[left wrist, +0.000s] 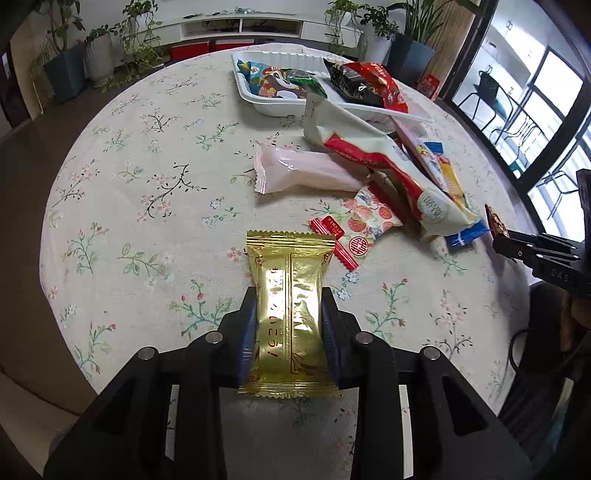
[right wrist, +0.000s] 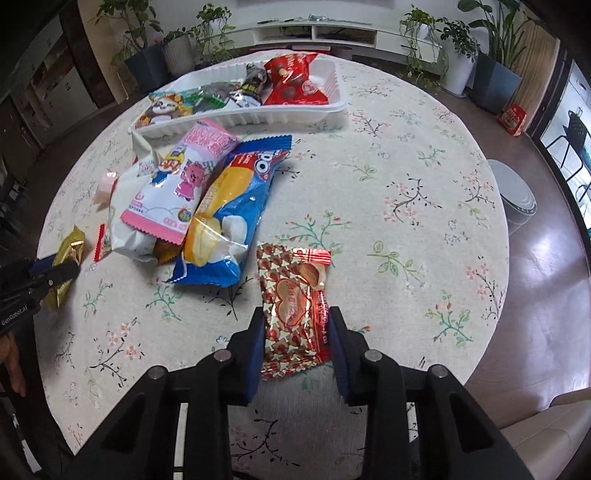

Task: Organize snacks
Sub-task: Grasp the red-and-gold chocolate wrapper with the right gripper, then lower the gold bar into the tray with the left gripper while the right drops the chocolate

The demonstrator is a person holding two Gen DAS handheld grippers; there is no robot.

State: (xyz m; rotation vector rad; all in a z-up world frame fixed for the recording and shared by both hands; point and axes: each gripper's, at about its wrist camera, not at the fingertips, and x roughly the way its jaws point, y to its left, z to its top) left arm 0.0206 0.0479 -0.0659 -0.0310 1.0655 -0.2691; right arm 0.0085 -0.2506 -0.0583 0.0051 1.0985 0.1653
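At six o'clock in each wrist view, the left hand-held gripper (left wrist: pixel 289 325) pinches a gold packet (left wrist: pixel 290 306) and the right hand-held gripper (right wrist: pixel 297 332) a red packet (right wrist: pixel 293 306); slick foil could slip before reaching the white tray (right wrist: pixel 240 118) at twelve o'clock on the bench (right wrist: pixel 406 184).

A home living room: a round table (right wrist: pixel 406 155) under a floral cloth, potted plants (right wrist: pixel 491 55) and a low white cabinet (right wrist: pixel 314 33) at the far wall.

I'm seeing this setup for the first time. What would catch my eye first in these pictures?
Each gripper is clamped on a snack: the left gripper on a shiny gold packet, the right gripper on a red heart-patterned packet. Beyond them, loose snack bags lie heaped before a white tray.
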